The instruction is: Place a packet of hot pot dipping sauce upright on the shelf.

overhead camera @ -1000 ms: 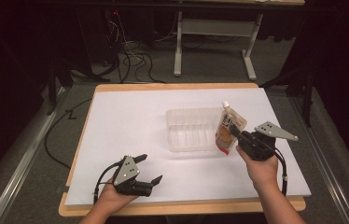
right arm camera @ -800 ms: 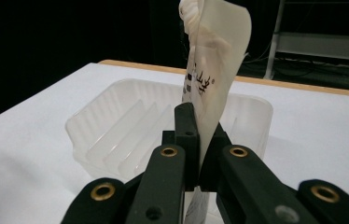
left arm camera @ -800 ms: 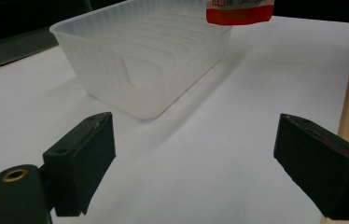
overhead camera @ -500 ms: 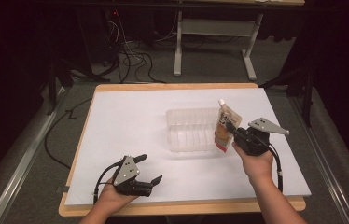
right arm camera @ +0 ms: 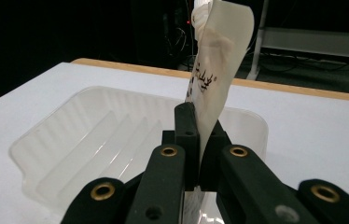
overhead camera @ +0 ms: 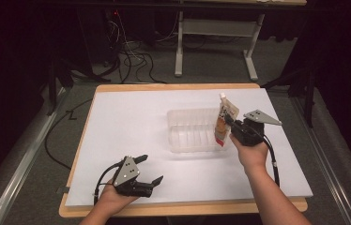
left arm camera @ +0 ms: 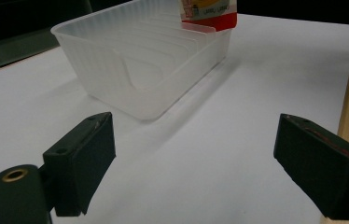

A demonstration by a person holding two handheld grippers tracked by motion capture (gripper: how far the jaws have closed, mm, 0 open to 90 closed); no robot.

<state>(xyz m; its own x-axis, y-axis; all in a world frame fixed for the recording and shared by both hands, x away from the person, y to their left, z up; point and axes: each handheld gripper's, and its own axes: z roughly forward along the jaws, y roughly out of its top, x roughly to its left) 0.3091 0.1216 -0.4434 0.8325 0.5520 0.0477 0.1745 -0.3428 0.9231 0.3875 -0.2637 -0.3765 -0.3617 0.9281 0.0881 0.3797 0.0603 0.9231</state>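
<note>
Right hand-held gripper (overhead camera: pixel 230 125) pinches spouted pouch (overhead camera: pixel 224 123) upright over clear ribbed tray's (overhead camera: pixel 187 136) right end, likely for lowering in. Left hand-held gripper (overhead camera: pixel 148 169) spread, idle near bench (overhead camera: pixel 178 87) edge.

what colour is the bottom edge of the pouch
Red, on the pouch; clearest in the left gripper view.

Open table (overhead camera: pixel 131 126) left of tray (overhead camera: pixel 190 133)

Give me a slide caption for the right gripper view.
Right gripper fingers clamp an upright pouch above a clear ribbed tray on a white table.
</note>
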